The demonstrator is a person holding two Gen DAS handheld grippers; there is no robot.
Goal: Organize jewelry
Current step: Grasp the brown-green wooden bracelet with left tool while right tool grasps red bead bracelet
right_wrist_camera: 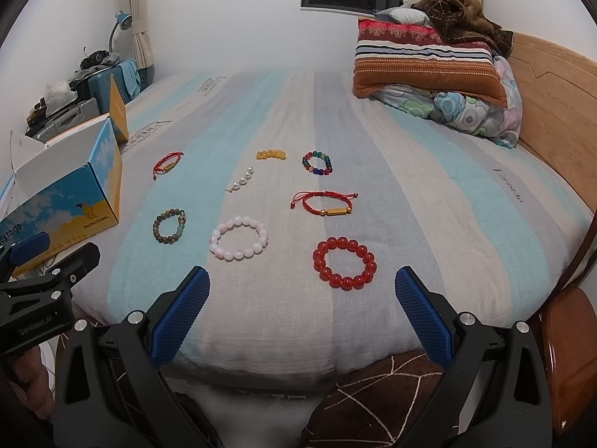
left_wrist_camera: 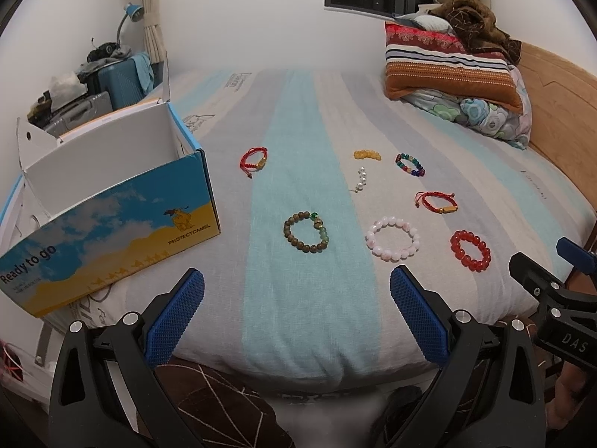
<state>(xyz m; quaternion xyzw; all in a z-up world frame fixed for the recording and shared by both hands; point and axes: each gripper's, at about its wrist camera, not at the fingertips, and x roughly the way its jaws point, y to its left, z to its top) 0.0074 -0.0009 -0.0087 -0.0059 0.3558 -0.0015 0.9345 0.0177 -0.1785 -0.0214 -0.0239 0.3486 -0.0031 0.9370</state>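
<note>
Several bracelets lie on the striped bedsheet. In the left wrist view: a brown-and-green bead bracelet, a pink bead bracelet, a red bead bracelet, two red cord bracelets, a multicolour bracelet, yellow beads and a pearl strand. An open shoebox stands at the left. My left gripper is open and empty over the bed's near edge. My right gripper is open and empty, just short of the red bead bracelet.
Stacked pillows and a brown blanket lie at the far right by the wooden headboard. Suitcases and a lamp stand beyond the box. A dark patterned cushion sits below the bed's edge.
</note>
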